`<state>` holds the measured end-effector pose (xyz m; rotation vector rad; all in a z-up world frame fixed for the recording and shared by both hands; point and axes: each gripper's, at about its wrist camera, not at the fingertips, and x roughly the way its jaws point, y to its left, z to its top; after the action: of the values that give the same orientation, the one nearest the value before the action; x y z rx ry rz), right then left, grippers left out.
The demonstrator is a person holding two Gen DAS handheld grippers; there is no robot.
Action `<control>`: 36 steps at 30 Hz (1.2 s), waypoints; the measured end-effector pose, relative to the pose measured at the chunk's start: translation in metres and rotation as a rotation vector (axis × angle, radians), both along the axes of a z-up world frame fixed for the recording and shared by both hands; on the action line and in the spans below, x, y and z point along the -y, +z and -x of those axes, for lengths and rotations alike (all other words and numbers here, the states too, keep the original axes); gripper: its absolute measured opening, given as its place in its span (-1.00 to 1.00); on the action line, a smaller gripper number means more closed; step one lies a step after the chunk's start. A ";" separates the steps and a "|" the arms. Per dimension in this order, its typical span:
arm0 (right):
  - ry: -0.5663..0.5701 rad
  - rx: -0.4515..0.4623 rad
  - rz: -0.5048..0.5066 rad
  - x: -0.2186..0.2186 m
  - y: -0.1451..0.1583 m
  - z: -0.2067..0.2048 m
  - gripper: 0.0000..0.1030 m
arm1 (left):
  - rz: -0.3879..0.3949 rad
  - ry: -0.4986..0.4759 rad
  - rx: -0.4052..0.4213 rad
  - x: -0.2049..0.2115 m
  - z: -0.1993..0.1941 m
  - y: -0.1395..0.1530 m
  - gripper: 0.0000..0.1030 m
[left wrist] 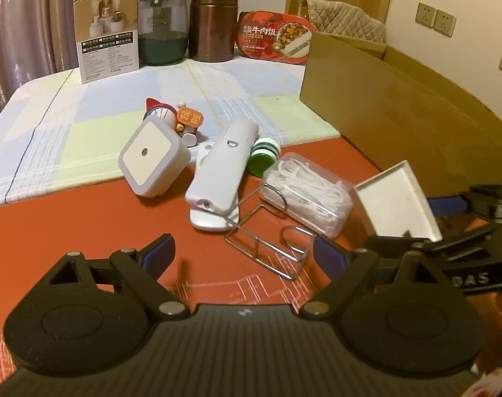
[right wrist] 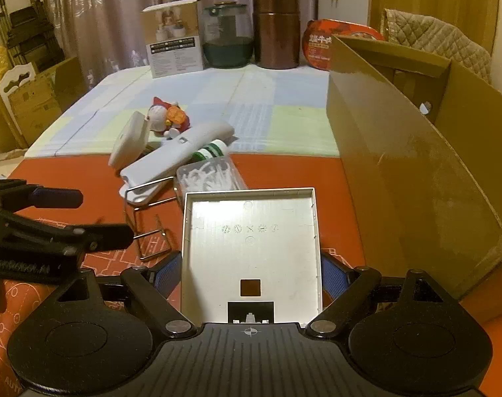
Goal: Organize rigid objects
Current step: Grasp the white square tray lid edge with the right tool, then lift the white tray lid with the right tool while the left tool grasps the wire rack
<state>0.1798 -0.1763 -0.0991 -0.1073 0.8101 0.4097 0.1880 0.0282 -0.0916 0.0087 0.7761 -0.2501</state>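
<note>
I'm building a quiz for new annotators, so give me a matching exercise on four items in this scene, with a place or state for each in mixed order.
Things:
1. white tray
2. wire rack
3. brown canister
4. left gripper

Places or states:
A. standing at the far edge of the table
B. open, holding nothing
C. lying on the red mat
D. held between the jaws of the right gripper

Pairs: 1-D, 2-C, 3-A, 4-B

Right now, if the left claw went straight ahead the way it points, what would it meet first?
Most likely the wire rack, which lies just beyond the open left claw; the white remote lies behind it. Depth is hard to judge.
</note>
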 end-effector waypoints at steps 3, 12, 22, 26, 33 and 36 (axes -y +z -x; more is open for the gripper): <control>-0.001 0.003 0.002 0.000 0.000 0.000 0.61 | -0.009 -0.003 0.000 0.003 -0.008 -0.005 0.71; -0.006 -0.009 0.000 0.001 -0.001 0.000 0.61 | 0.049 0.030 -0.018 0.004 -0.017 -0.010 0.72; -0.005 -0.019 0.010 0.000 -0.004 0.000 0.61 | 0.112 0.155 -0.095 0.003 -0.023 -0.016 0.65; -0.005 -0.020 0.009 0.000 -0.004 0.000 0.61 | 0.057 0.187 -0.104 -0.006 -0.015 -0.012 0.58; 0.000 -0.019 -0.004 -0.001 -0.003 0.001 0.61 | -0.056 0.226 -0.069 -0.024 0.006 -0.003 0.38; -0.004 -0.020 -0.010 0.000 -0.003 0.002 0.61 | -0.089 0.166 -0.039 -0.015 0.006 -0.003 0.23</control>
<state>0.1781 -0.1761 -0.1018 -0.0923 0.8281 0.4113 0.1819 0.0434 -0.0943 0.0236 0.8217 -0.0585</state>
